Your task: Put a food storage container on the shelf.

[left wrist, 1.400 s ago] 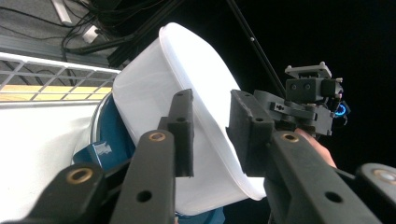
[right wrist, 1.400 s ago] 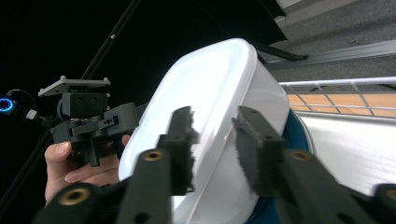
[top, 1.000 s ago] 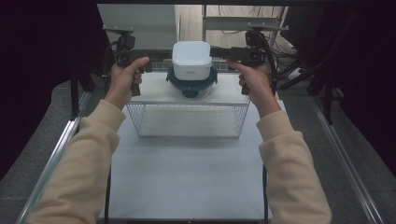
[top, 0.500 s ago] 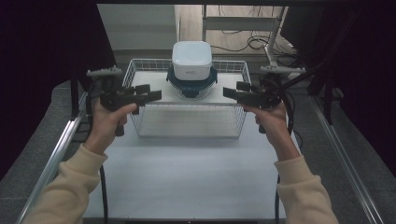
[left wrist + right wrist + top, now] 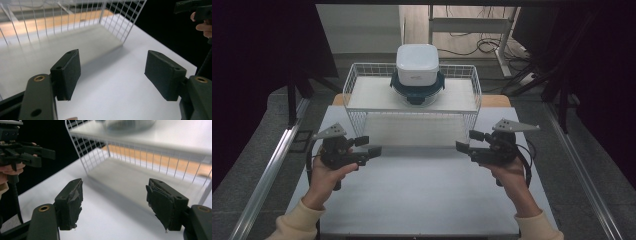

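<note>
On top of the wire basket [image 5: 362, 82], at the far middle of the table, stands the white container [image 5: 417, 62], seated on its dark blue lid [image 5: 416, 86], which lies beneath it on the basket's white shelf panel [image 5: 372, 95]. A clasp of the lid points toward the person. The container sits near the rear centre of the panel, apart from the basket's raised wire rim.

Nearer the person, the white table surface [image 5: 422, 195] extends in front of the basket. Left gripper [image 5: 374, 150] is held just above this surface, to the left of the basket's front face and apart from it, its jaws pointing inward to the right. In the left gripper view the two black pads [image 5: 68, 72] stand wide apart with bare table between them, grasping nothing. Right gripper [image 5: 462, 146] mirrors it on the right side, its jaws pointing inward to the left; in the right gripper view its worn pads [image 5: 162, 205] are likewise spread, with nothing between them. The basket's lower wire wall appears beyond both sets of jaws. Each gripper is held in a hand with a cream sleeve [image 5: 299, 222], and each carries a grey three-cornered plate [image 5: 330, 131] on top. Both grippers are well apart from the container.
</note>
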Demonstrator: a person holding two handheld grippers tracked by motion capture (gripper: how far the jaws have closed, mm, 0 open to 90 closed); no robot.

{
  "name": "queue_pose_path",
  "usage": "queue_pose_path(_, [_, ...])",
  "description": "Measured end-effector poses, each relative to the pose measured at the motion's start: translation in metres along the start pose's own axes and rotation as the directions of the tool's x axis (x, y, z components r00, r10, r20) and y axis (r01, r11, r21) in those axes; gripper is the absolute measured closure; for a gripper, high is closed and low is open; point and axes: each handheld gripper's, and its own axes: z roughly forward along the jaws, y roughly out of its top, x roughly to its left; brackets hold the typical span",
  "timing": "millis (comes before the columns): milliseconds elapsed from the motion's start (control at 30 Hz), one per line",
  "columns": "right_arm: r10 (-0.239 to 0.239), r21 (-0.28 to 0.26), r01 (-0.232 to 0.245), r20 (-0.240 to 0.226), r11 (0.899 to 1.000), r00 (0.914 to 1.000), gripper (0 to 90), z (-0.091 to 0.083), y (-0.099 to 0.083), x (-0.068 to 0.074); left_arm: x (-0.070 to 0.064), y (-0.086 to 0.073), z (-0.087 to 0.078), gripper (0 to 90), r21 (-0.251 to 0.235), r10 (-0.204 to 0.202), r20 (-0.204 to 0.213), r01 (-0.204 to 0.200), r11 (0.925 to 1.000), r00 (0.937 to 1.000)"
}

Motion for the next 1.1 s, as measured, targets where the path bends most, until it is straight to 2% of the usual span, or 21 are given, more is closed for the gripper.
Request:
queue_pose_path(233, [0.052, 0.078, -0.052, 0.007, 0.996, 0.9986, 28.9, 0.008, -0.051, -0.009, 0.004, -0.04, 0.008, 28.6, 0.07, -0.027, -0.019, 0.028, 0.9972, 0.9995])
queue_pose_path(300, [0.065, 0.095, -0.066, 0.01, 0.993, 0.9978, 28.8, 0.012, -0.063, -0.012, 0.004, -0.048, 0.011, 28.6, 0.078, -0.032, -0.028, 0.034, 0.9964, 0.9991])
queue_pose_path(433, [0.063, 0.132, -0.064, 0.012, 0.989, 0.998, 28.6, 0.019, -0.078, -0.013, 0.006, -0.057, 0.014, 28.8, 0.109, -0.025, -0.049, 0.03, 0.9936, 0.9985])
queue_pose_path(533, [0.048, 0.144, -0.05, 0.02, 0.988, 0.9987, 28.5, 0.022, -0.082, -0.012, 0.005, -0.057, 0.014, 28.9, 0.104, -0.023, -0.049, 0.028, 0.9942, 0.9985])
queue_pose_path(733, [0.052, 0.131, -0.054, 0.021, 0.99, 0.9984, 28.5, 0.021, -0.082, -0.011, 0.004, -0.058, 0.015, 28.7, 0.108, -0.016, -0.047, 0.021, 0.9939, 0.9988])
queue_pose_path(1100, [0.05, 0.136, -0.054, 0.032, 0.989, 0.9982, 28.0, 0.023, -0.084, -0.013, 0.007, -0.058, 0.013, 28.9, 0.098, -0.038, -0.038, 0.042, 0.9943, 0.9985])
